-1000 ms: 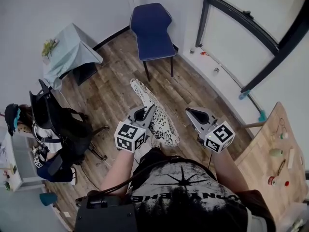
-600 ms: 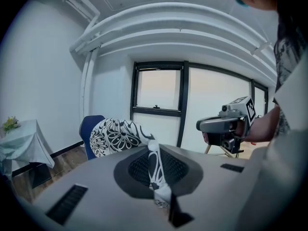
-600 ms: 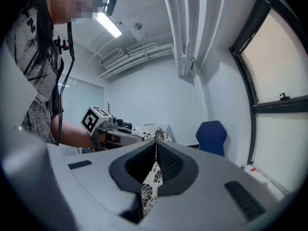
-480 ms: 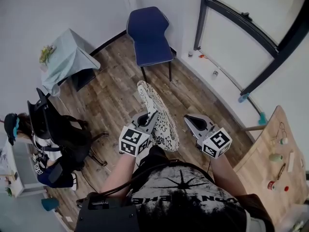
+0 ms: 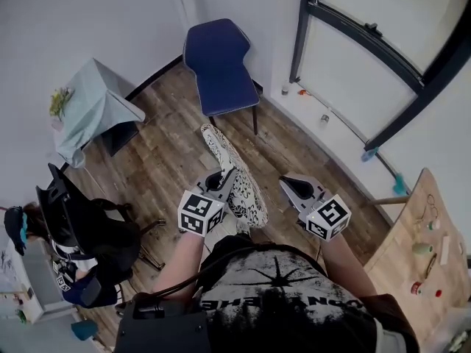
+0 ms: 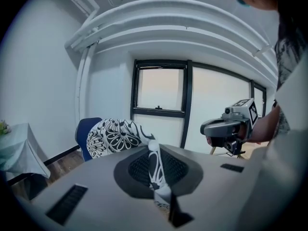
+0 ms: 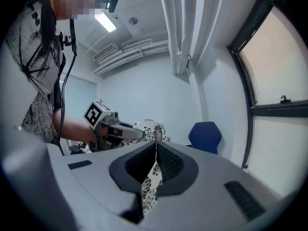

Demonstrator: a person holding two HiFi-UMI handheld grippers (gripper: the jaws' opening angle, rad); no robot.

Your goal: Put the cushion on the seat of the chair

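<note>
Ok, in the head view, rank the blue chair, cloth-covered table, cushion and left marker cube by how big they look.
1. blue chair and cloth-covered table: about alike, no ranking between them.
2. cushion: seen edge-on and nearer the camera, so unsure.
3. left marker cube: clearly smallest.

Head view looks steeply down; all three share the chair (image 5: 218, 61).

Bare floor (image 5: 173, 149) runs to the chair (image 5: 219, 68) at twelve o'clock; draped table (image 5: 92, 105) at ten, seemingly off-path.
</note>
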